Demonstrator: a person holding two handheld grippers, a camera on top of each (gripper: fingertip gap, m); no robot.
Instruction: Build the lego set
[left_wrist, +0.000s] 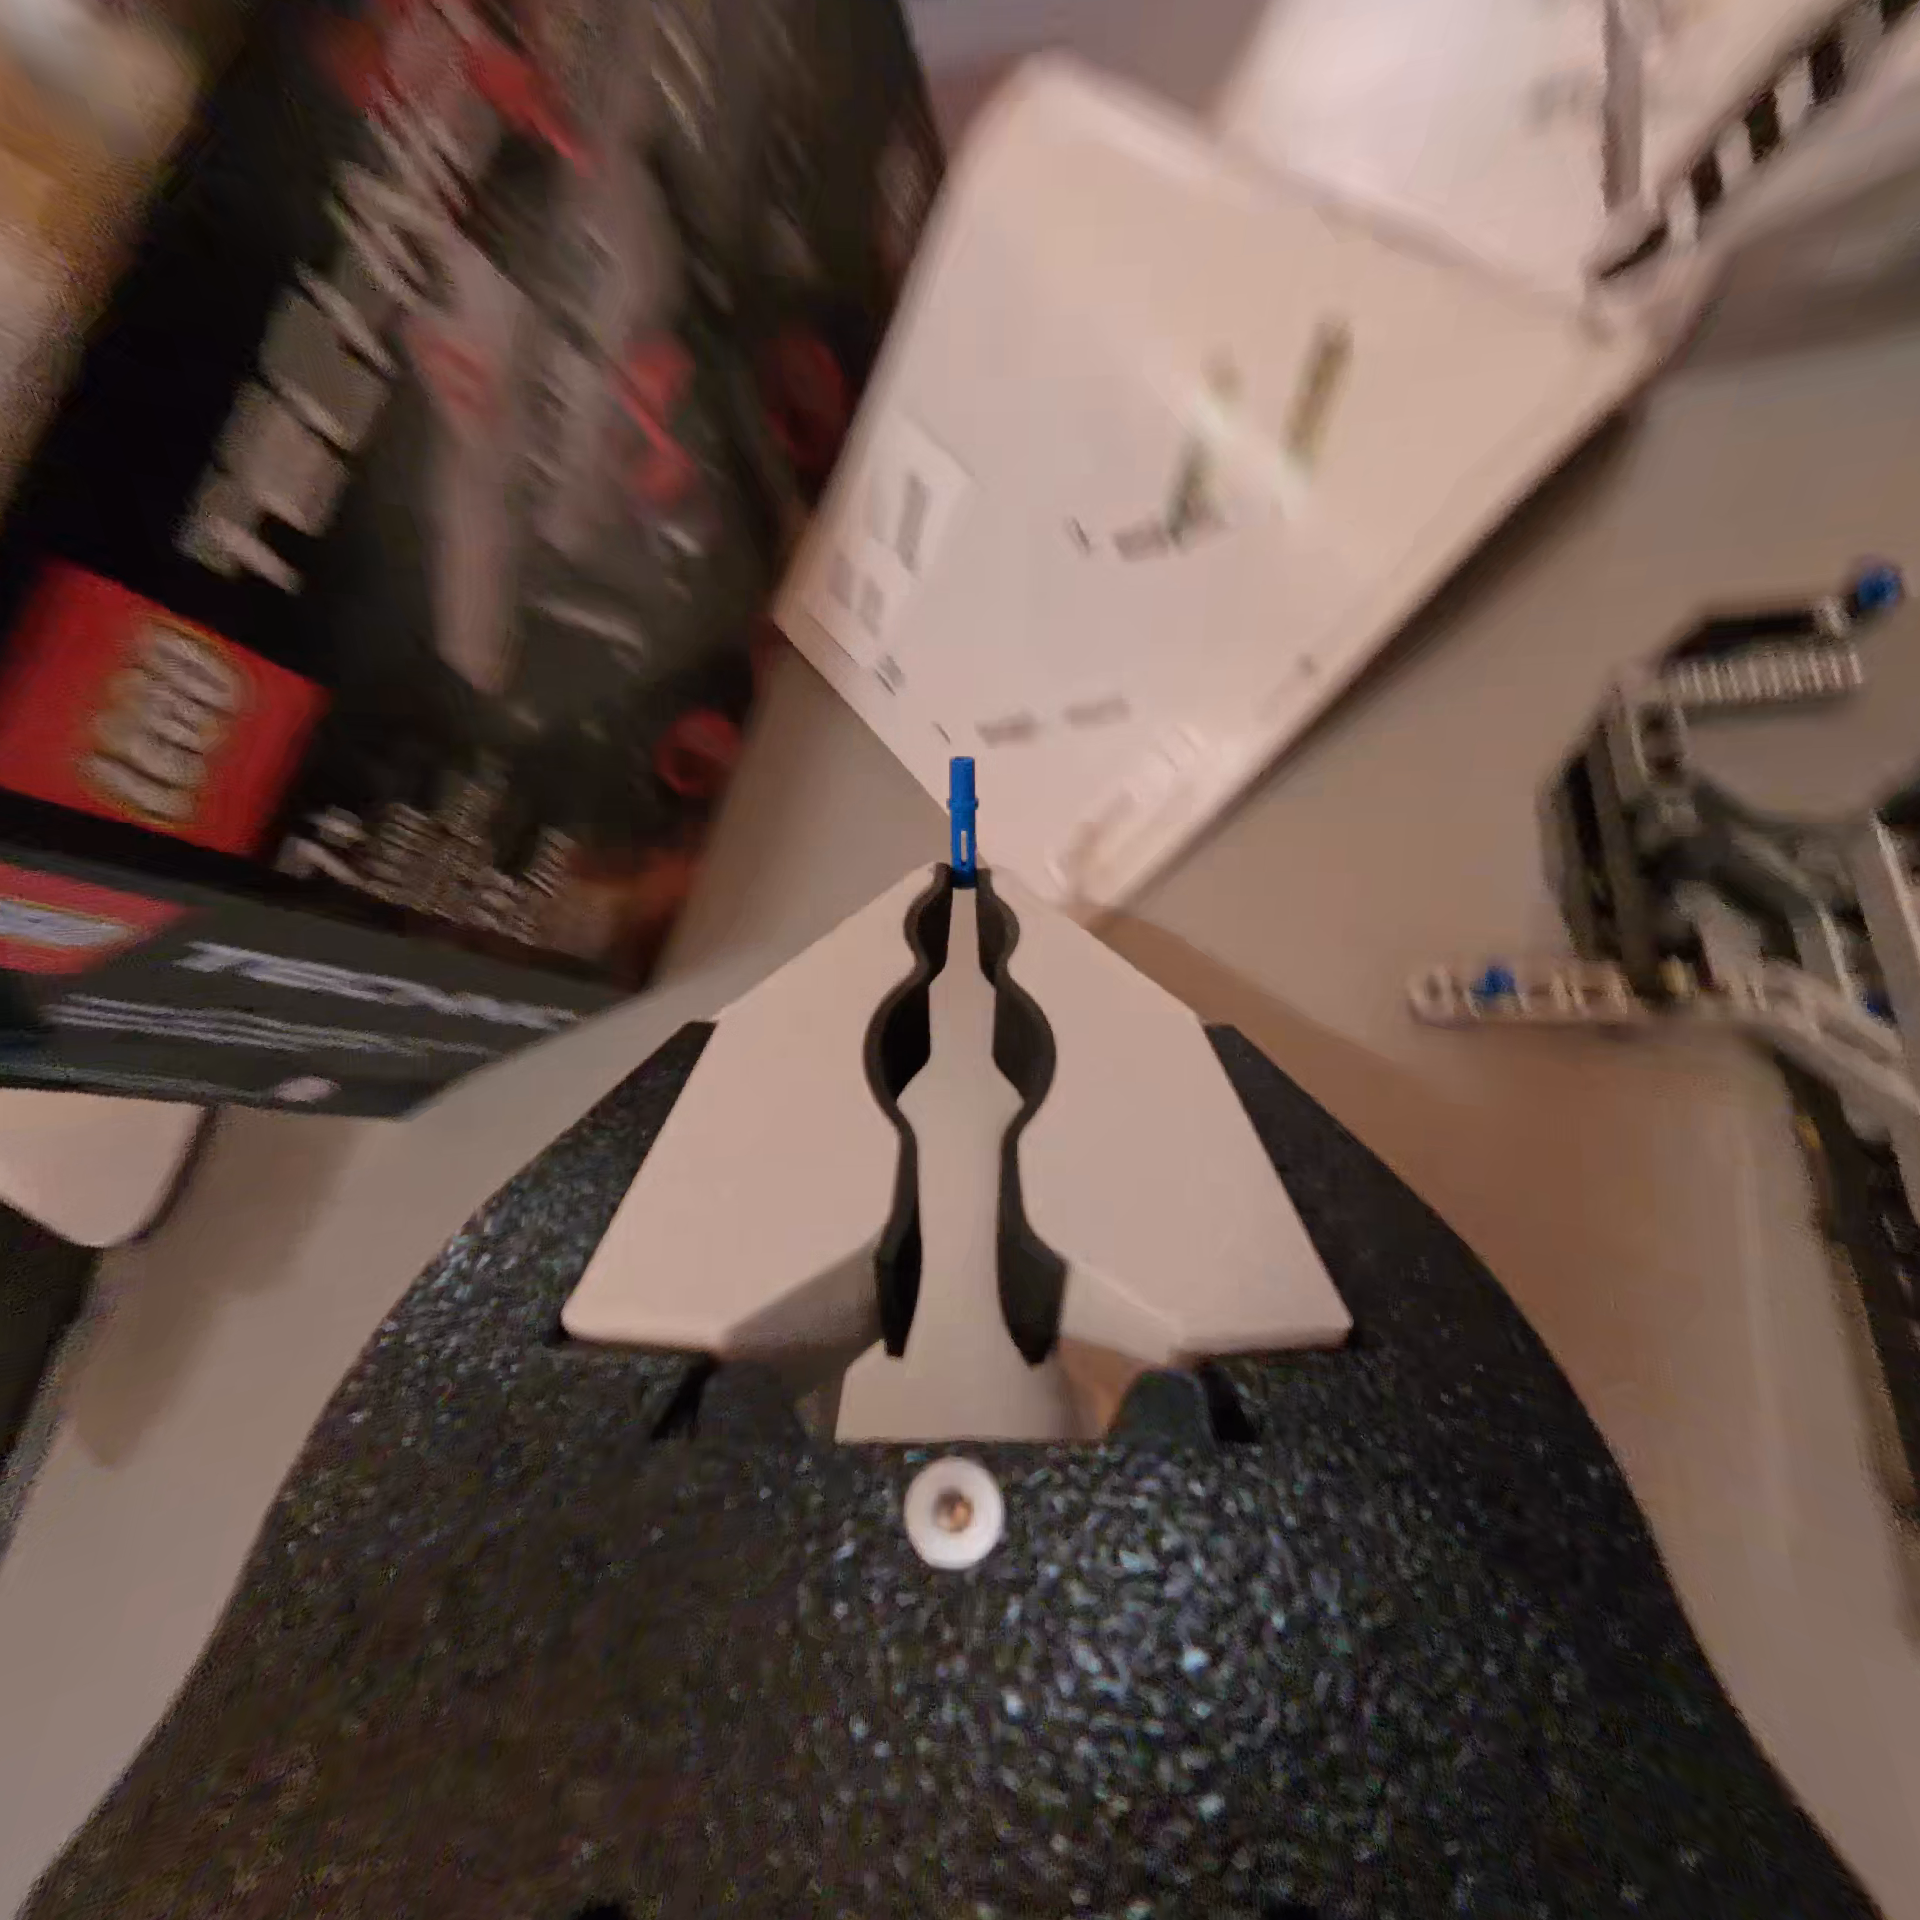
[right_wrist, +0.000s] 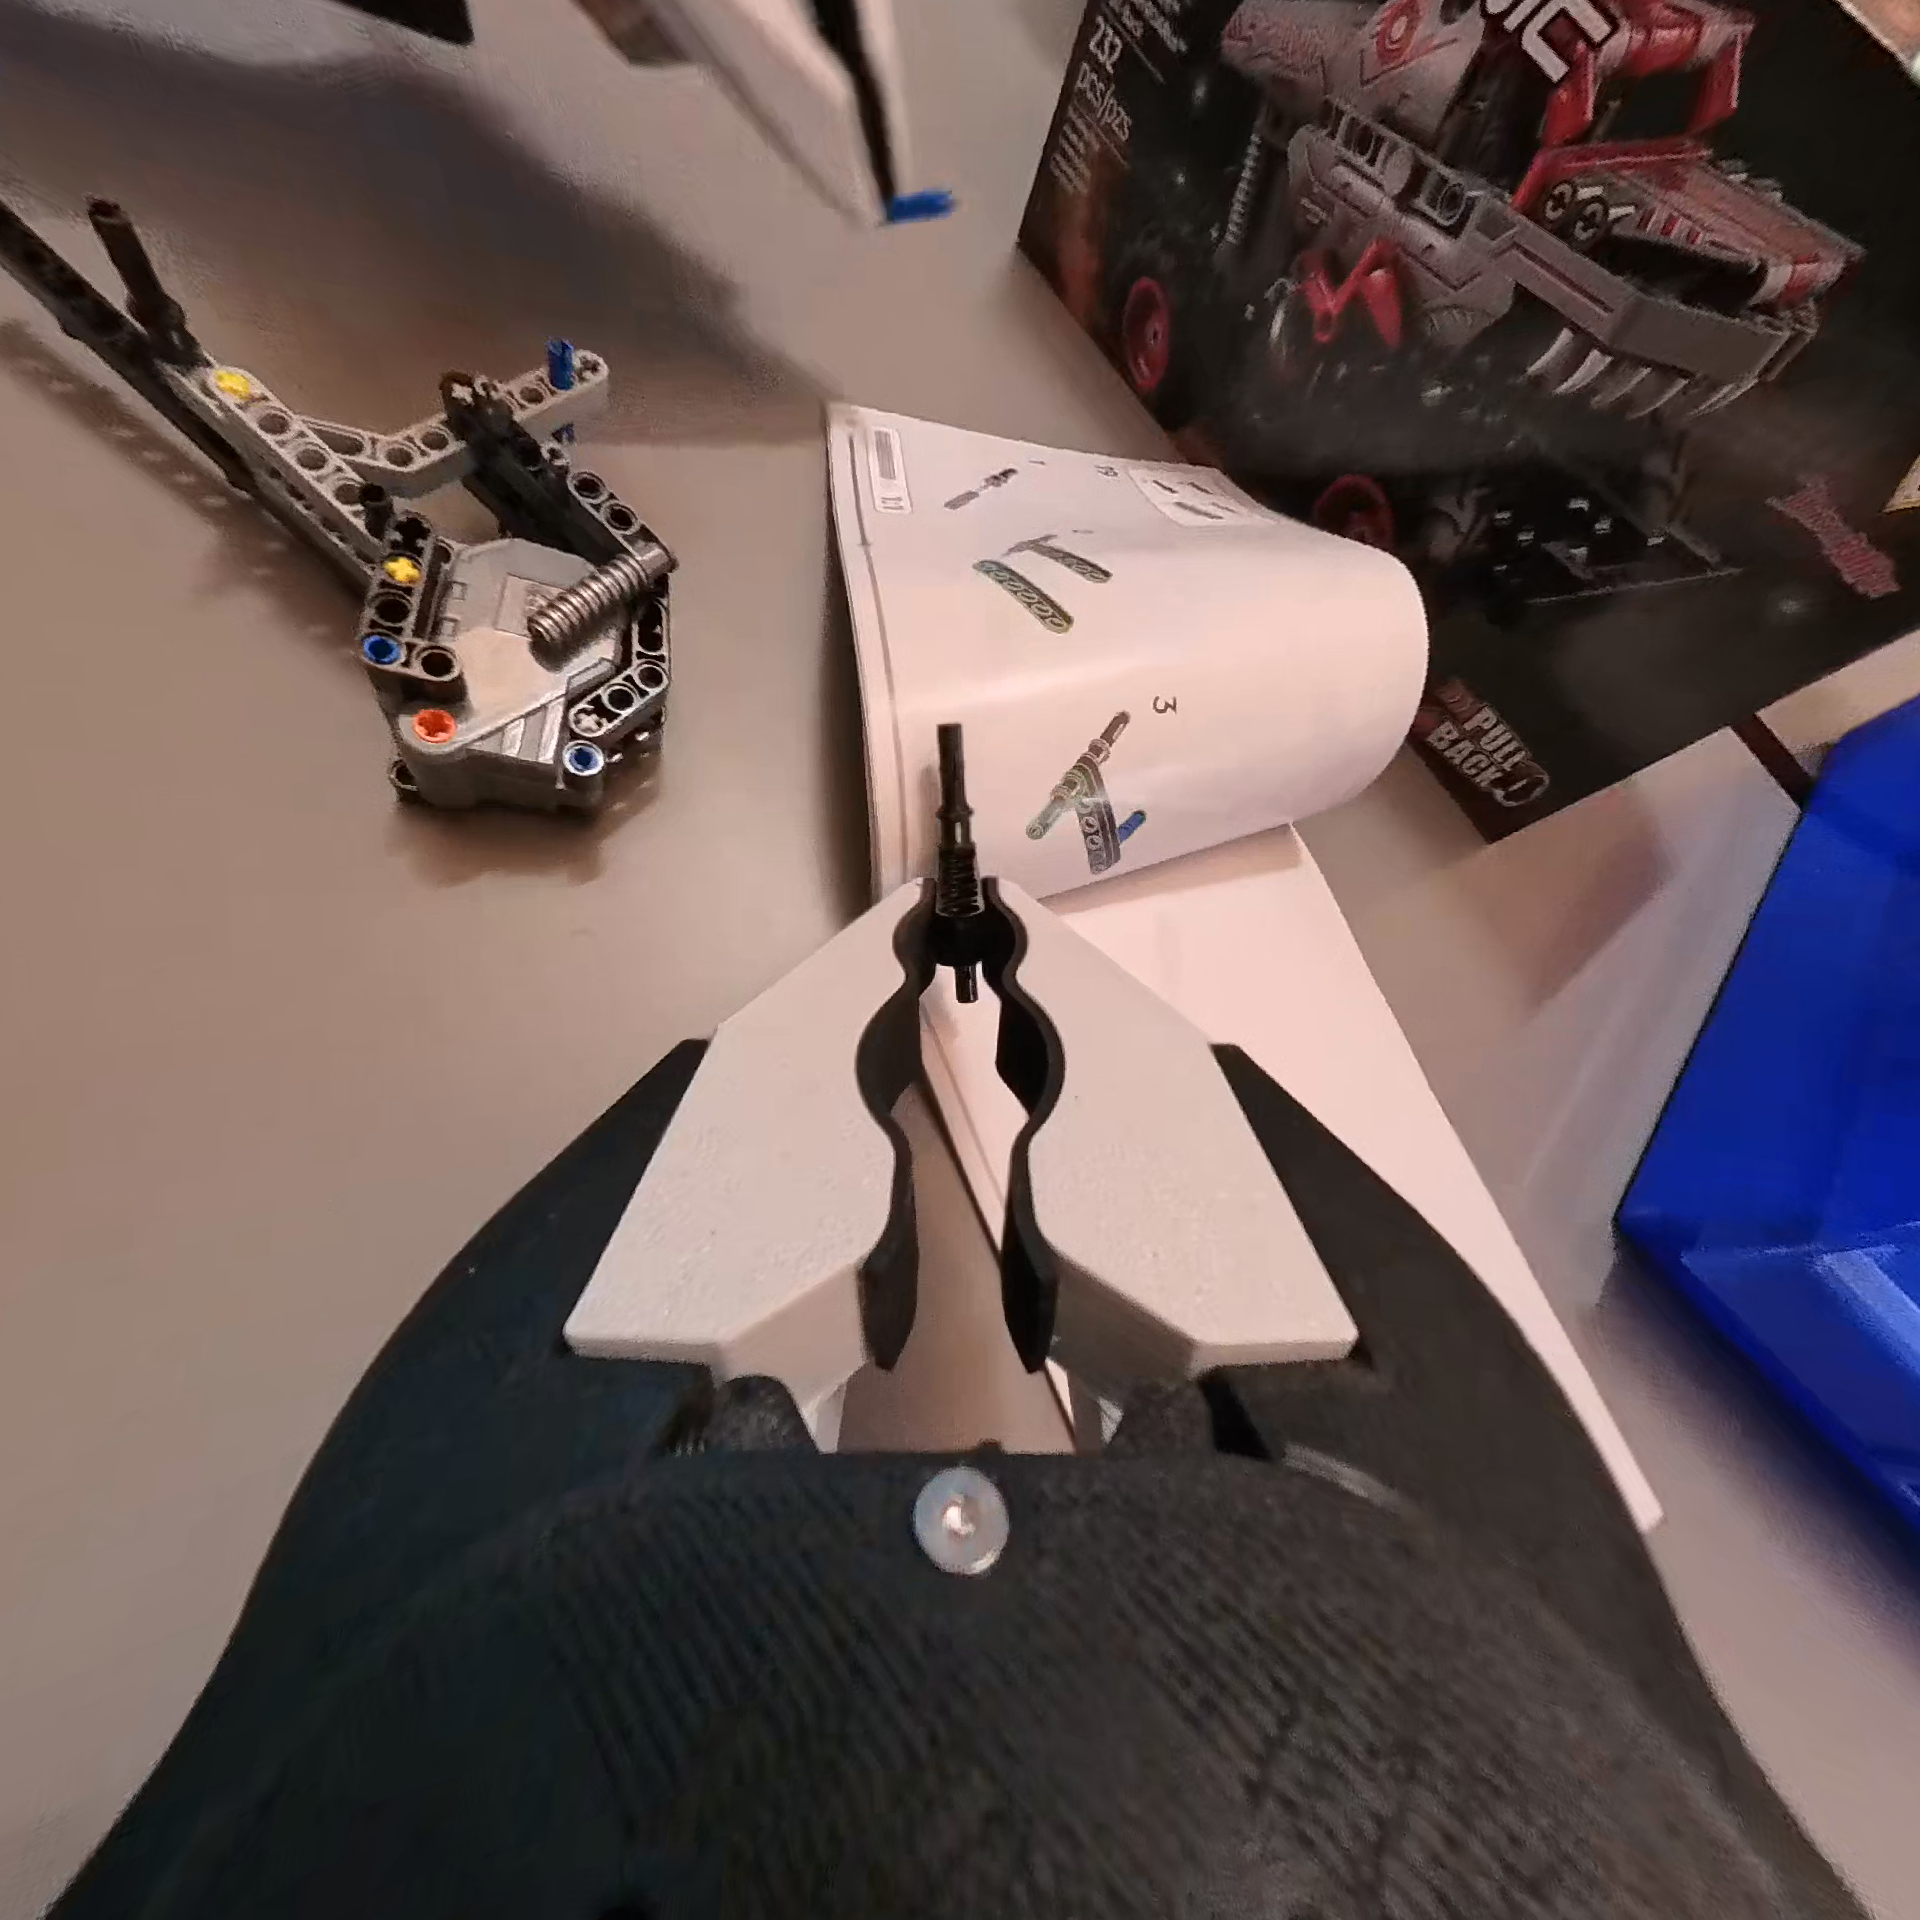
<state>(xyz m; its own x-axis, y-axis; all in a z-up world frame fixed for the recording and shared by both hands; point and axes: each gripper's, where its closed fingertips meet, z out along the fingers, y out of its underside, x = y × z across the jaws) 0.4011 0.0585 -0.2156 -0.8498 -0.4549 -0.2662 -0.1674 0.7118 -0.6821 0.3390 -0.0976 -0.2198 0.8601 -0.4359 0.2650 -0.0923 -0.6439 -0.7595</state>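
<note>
Two grippers each pinch a small part at the tips. One container shows: a blue bin (right_wrist: 1787, 1143) at the right edge of the right wrist view, standing on the table (right_wrist: 260, 1039) just beside the box (right_wrist: 1507, 364); its inside cannot be seen.

The left gripper (left_wrist: 962, 878) is nearly closed, its jaws clamped on the lower end of a blue pin (left_wrist: 962, 816) that stands straight out past the tips, over the gap between the box (left_wrist: 416, 468) and the booklet (left_wrist: 1195, 468). Everything behind it is smeared by motion blur. In the right wrist view the same gripper (right_wrist: 894, 203) shows at the top, with the pin (right_wrist: 920, 203) poking sideways from its tip, above the table.

The right gripper (right_wrist: 961, 888) is also nearly closed, gripping a thin black axle (right_wrist: 954, 821) with a fine coil around its shaft. The long end points forward over the edge of the booklet (right_wrist: 1143, 644); a short stub hangs back between the jaws.

The model (right_wrist: 488, 582), a part-built grey and black frame with a metal spring and blue, yellow and orange pins, lies on the table left of the booklet, well apart from both grippers. It shows blurred at the right of the left wrist view (left_wrist: 1714, 831).

The dark box bears a picture of a red and grey vehicle, a red logo patch and white lettering. The open booklet has a curled page with printed step diagrams and numbers.
</note>
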